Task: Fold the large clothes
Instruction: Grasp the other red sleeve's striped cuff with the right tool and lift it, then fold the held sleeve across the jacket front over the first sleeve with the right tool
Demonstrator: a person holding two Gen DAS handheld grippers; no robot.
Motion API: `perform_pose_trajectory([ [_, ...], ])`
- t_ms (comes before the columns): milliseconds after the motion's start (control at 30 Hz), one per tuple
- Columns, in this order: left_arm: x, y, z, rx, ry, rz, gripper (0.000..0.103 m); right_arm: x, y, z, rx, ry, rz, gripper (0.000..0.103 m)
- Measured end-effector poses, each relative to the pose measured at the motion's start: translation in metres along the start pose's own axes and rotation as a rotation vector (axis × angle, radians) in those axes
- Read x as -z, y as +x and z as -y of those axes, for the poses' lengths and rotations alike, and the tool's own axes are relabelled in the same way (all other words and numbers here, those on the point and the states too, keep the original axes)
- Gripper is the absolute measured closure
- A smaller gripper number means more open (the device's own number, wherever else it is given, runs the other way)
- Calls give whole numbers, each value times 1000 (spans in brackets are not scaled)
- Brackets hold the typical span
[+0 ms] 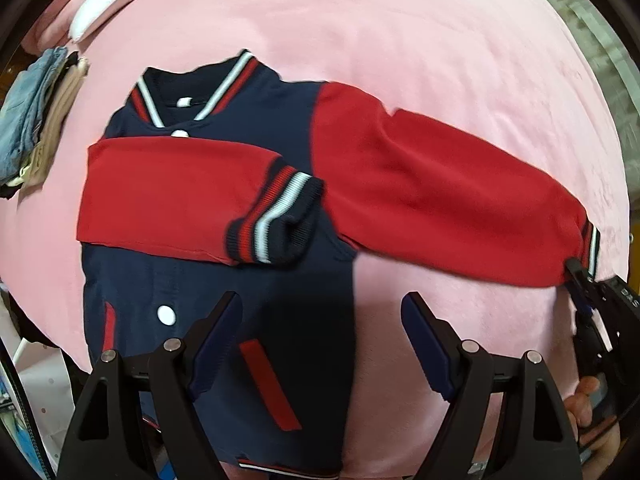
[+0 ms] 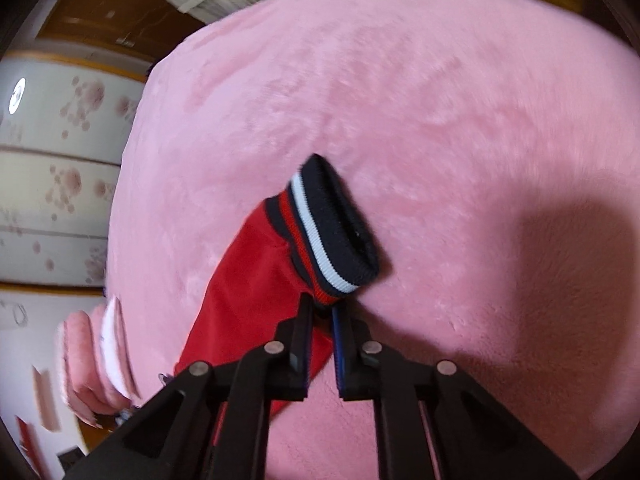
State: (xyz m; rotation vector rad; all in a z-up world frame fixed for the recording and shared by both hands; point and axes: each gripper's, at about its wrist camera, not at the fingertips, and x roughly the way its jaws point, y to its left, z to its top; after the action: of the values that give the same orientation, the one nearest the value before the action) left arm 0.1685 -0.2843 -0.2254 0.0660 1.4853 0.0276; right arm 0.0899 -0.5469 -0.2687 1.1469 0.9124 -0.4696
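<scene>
Pink bed blanket (image 1: 440,40) carries my jacket (image 1: 224,208). Right gripper (image 2: 322,312) jaws pinch only the outstretched sleeve's cuff (image 2: 336,236) edge; I fear it slipping mid-fold. Left gripper (image 1: 320,344) jaws hang wide, empty.

A navy jacket (image 1: 224,280) with red sleeves lies flat on a pink blanket (image 1: 400,40), directly ahead of the left tool (image 1: 322,340), whose jaws stand wide apart above the jacket's lower edge, gripping nothing. One sleeve (image 1: 168,196) is folded across the chest. The other sleeve (image 1: 440,184) stretches out to the tool's right, where the right tool (image 1: 580,276) pinches its cuff. Folded clothes (image 1: 36,116) sit far left.
</scene>
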Motion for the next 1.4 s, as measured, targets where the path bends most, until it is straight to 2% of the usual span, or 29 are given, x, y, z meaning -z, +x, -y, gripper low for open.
perform_pose_trajectory([
  [167,0,-10,-32,5,-45,33,23,5,-23,-38,-50,-129,97,96],
  [367,6,-23,-81,12,-70,90,23,28,-58,-107,-95,-353,221,96],
  [567,17,-35,-162,0,-109,143,23,84,-81,-170,-110,-543,301,96],
  [667,21,-38,-205,-18,-132,163,23,123,-81,-199,-111,-644,324,96],
  [800,27,-34,-254,-28,-163,182,23,174,-67,-214,-130,-721,273,96],
  [900,32,-25,-285,-41,-168,183,23,215,-37,-226,-114,-800,206,96],
  [1067,38,-4,-317,-22,-158,163,23,274,24,-225,-54,-904,84,93],
  [1200,43,5,-322,16,-136,141,23,307,64,-216,20,-980,8,92],
  [1300,44,5,-317,38,-103,156,23,313,68,-209,5,-992,-16,85],
  [1367,42,6,-311,56,-75,159,23,312,65,-206,-15,-985,-33,76],
  [1400,40,6,-306,71,-60,159,23,309,61,-203,-30,-973,-43,67],
])
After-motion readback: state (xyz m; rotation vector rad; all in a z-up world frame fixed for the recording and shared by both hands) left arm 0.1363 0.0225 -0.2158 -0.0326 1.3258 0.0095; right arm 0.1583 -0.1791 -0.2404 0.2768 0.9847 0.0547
